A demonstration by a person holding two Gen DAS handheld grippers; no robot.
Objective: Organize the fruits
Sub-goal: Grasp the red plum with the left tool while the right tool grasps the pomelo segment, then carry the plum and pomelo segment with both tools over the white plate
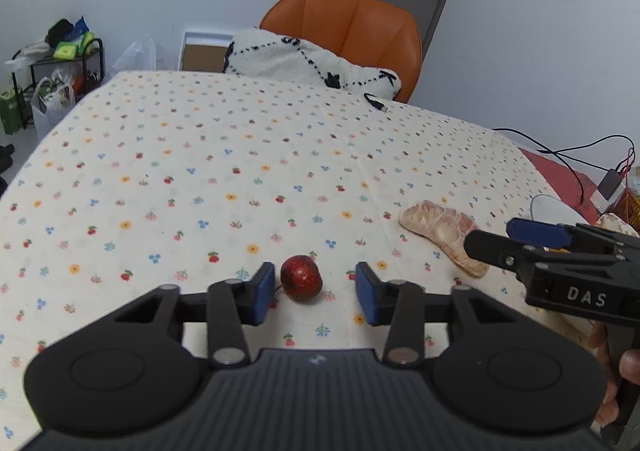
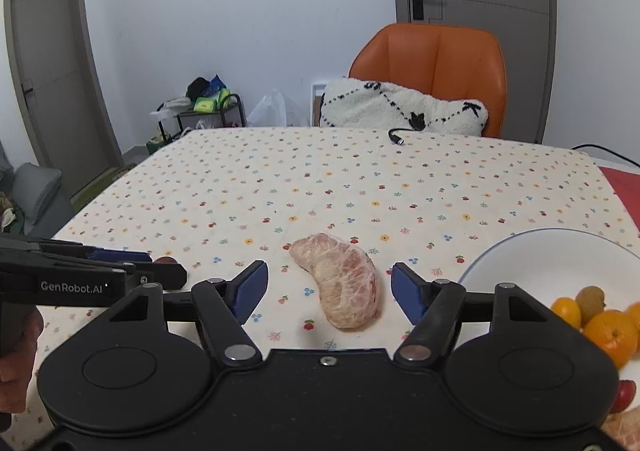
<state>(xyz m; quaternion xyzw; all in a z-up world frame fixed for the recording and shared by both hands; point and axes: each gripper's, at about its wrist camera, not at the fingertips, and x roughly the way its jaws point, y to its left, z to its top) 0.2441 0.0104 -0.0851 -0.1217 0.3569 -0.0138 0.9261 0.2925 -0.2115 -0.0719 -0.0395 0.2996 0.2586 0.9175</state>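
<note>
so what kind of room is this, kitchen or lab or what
Most likely a lived-in home, a dining or living room rather than a lab: a table under a cream cloth printed with small fruits and flowers, an orange leather chair holding a fluffy white cushion, and a white bowl of oranges.

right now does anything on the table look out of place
Two fruits lie loose on the tablecloth, outside the white bowl that holds the others: a peeled pomelo segment and a small red fruit. Nothing looks spilled or damaged.
</note>
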